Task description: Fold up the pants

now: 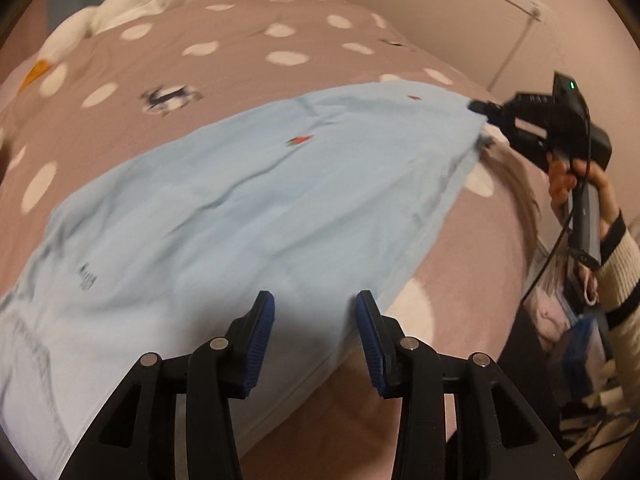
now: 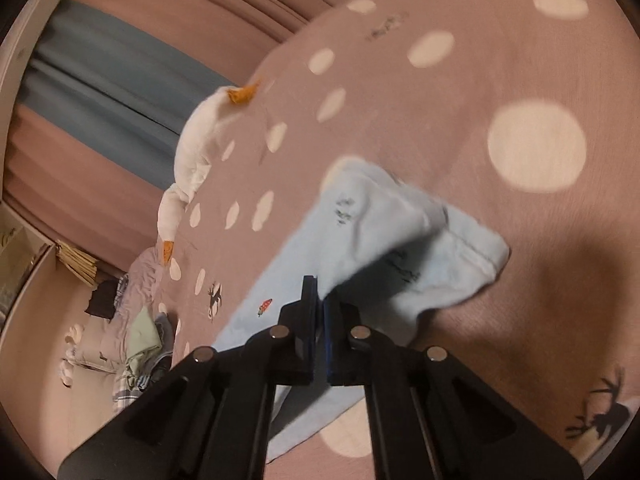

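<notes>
Spread, the left claw (image 1: 314,322) hovers over the pants (image 1: 224,216); the right claw (image 2: 319,304) pinches their hem; next, fold across.

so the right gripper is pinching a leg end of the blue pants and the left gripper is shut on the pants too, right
Not quite. The left gripper is open above the pants, as the left wrist view shows. The right gripper is indeed shut on a leg end.

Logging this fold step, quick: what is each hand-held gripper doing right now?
Left hand-held gripper: open, holding nothing, above the light blue pants.
Right hand-held gripper: shut on the pants' edge.
</notes>
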Motion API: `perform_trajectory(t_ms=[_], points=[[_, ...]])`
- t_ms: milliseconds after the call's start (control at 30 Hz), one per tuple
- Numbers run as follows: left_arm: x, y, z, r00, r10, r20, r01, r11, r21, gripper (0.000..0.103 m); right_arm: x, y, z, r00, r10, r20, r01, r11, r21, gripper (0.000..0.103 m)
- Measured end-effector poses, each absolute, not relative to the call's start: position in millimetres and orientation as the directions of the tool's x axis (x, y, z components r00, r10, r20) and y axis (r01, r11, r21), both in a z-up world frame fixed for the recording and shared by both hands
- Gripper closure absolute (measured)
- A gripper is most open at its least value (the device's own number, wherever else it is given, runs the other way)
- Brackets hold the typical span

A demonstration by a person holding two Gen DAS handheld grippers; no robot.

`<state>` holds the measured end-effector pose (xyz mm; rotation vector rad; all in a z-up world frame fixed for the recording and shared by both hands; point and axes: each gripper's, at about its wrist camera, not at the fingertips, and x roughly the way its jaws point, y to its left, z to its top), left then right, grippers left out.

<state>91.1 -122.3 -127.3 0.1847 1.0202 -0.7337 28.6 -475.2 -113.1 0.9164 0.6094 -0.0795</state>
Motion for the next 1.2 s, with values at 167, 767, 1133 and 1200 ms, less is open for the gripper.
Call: perform_trajectory(t_ms=[167, 767, 1133, 1200], points=[[87.0, -135.0, -134.7, 0.287, -0.459, -0.841, 0.680, 0.716, -0.159, 0.063, 32.8, -463.7, -119.3, 0.724, 0.072, -0.687, 0.429, 0.733, 0.528, 0.099], [84.3, -128.9, -132.0, 0.259, -0.481, -0.837, 0.673, 0.712, -0.200, 0.078, 21.7, -491.4, -123.9, 0.782, 0.061, -0.620, 0.436, 0.658, 0.614, 0.100], [74.3, -110.9, -109.5, 0.224, -0.559, -0.799, 0.678, 0.678, -0.284, 0.078, 23.1, -481.1, -106.8, 0.668, -0.180, -0.722, 0.572, 0.744, 0.344, 0.061], [72.4, -101.7, -97.4, 0.243, -0.592, -0.768, 0.679, 0.669, -0.302, 0.078, 18.5, -468.4, -87.2, 0.705, -0.238, -0.668, 0.536, 0.796, 0.281, 0.060]])
